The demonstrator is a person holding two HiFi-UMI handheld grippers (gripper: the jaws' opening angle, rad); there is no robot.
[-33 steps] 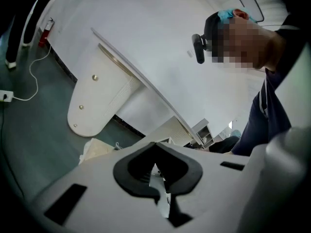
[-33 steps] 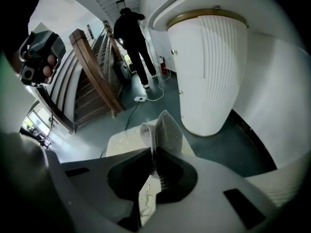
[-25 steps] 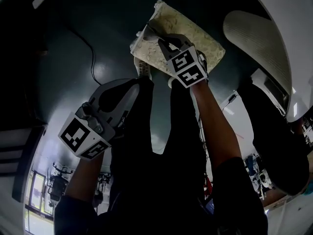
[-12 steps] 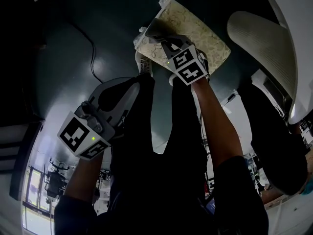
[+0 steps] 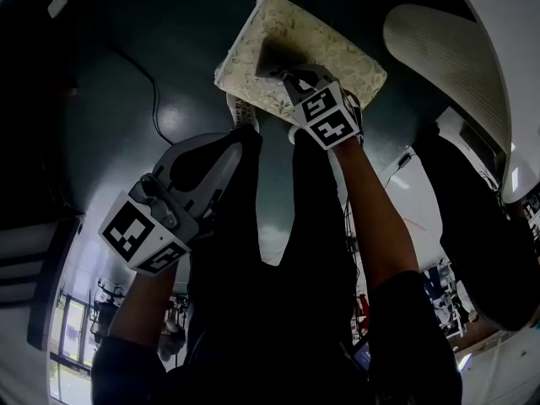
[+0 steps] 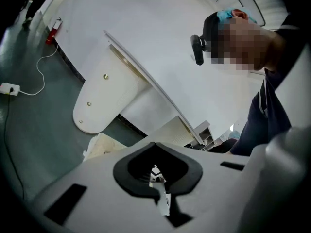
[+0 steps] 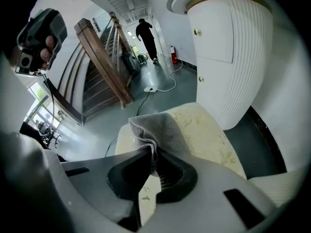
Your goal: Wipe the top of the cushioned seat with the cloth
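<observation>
We pinch the limp cloth (image 7: 160, 127) by a bunched fold in the right hand-held gripper (image 7: 153, 155), soft cushioned seat (image 7: 209, 135) just ahead; left hand-held gripper (image 6: 158, 177) closed, empty.

Cloth (image 5: 272, 54) prob. mostly hidden under R claw (image 5: 285, 72)
</observation>
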